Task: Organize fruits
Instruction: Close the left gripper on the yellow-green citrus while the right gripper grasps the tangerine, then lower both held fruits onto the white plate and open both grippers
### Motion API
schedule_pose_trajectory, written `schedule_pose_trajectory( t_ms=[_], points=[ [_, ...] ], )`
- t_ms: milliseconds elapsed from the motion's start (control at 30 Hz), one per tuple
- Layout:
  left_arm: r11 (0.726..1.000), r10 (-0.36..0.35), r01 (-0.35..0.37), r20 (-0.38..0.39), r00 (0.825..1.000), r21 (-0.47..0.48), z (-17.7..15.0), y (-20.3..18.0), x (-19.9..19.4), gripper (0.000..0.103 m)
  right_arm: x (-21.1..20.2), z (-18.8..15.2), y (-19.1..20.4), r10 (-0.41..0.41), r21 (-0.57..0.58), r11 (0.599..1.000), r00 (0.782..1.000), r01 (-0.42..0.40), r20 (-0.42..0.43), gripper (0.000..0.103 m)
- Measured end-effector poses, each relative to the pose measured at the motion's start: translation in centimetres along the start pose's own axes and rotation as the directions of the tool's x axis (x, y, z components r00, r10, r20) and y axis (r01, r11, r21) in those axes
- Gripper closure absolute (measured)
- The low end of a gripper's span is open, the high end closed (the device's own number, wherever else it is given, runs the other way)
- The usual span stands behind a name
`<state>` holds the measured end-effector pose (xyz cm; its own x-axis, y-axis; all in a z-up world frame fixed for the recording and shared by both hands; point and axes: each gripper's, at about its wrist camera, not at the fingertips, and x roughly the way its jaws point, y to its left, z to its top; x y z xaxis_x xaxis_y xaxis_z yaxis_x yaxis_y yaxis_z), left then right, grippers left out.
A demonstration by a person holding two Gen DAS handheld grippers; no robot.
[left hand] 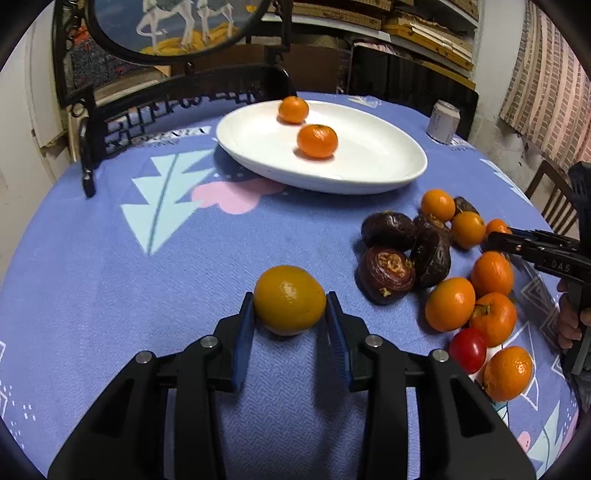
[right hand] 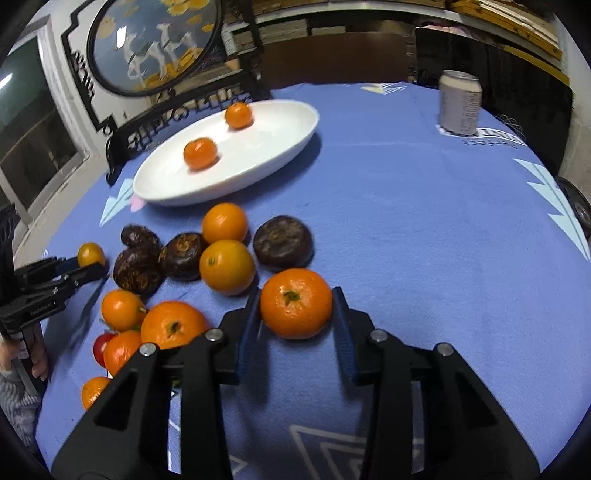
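My left gripper (left hand: 290,301) is shut on a yellow-orange citrus fruit (left hand: 290,299), held over the blue tablecloth; it also shows in the right wrist view (right hand: 90,254). My right gripper (right hand: 295,304) is shut on an orange mandarin (right hand: 295,302) with a green stem. A white oval plate (left hand: 369,162) holds two mandarins (left hand: 317,141) (left hand: 293,109); the plate also shows in the right wrist view (right hand: 258,162). A pile of mandarins (right hand: 227,266), dark brown fruits (right hand: 282,242) and a red tomato (left hand: 467,350) lies between the grippers.
A drink can (right hand: 460,102) stands at the far right of the round table. A black carved chair back (left hand: 177,107) stands behind the plate, with a round framed picture (left hand: 177,26) above it. A wooden chair (left hand: 554,199) is at the right.
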<state>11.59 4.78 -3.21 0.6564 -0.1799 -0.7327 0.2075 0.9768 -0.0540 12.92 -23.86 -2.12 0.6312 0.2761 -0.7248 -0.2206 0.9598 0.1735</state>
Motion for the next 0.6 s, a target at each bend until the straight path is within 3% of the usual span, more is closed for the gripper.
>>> schedule_pose_trajectory(
  t_ms=[167, 333, 500, 600],
  points=[
    [1.000, 0.012, -0.011, 0.071, 0.997, -0.011, 1.3, -0.2, -1.6, 0.065, -1.9, 0.7, -1.0, 0.009, 0.057, 0.998, 0.998, -0.012, 0.064, 0.065],
    [1.000, 0.022, -0.020, 0.108, 0.994, -0.014, 6.5, -0.3, -1.4, 0.065, -2.7, 4.4, 0.5, 0.030, 0.043, 0.998, 0.995, -0.035, 0.100, 0.065],
    [0.997, -0.004, 0.012, 0.115, 0.993, -0.073, 11.4, -0.3, 1.3, 0.065, -0.5, 9.2, 2.9, 0.066, 0.024, 0.997, 0.990, -0.069, 0.122, 0.065],
    [0.996, 0.021, -0.013, 0.086, 0.996, -0.091, 12.5, 0.0, 3.7, 0.065, 2.2, 10.9, 4.0, 0.094, 0.020, 0.995, 0.991, -0.097, 0.096, 0.065]
  ],
)
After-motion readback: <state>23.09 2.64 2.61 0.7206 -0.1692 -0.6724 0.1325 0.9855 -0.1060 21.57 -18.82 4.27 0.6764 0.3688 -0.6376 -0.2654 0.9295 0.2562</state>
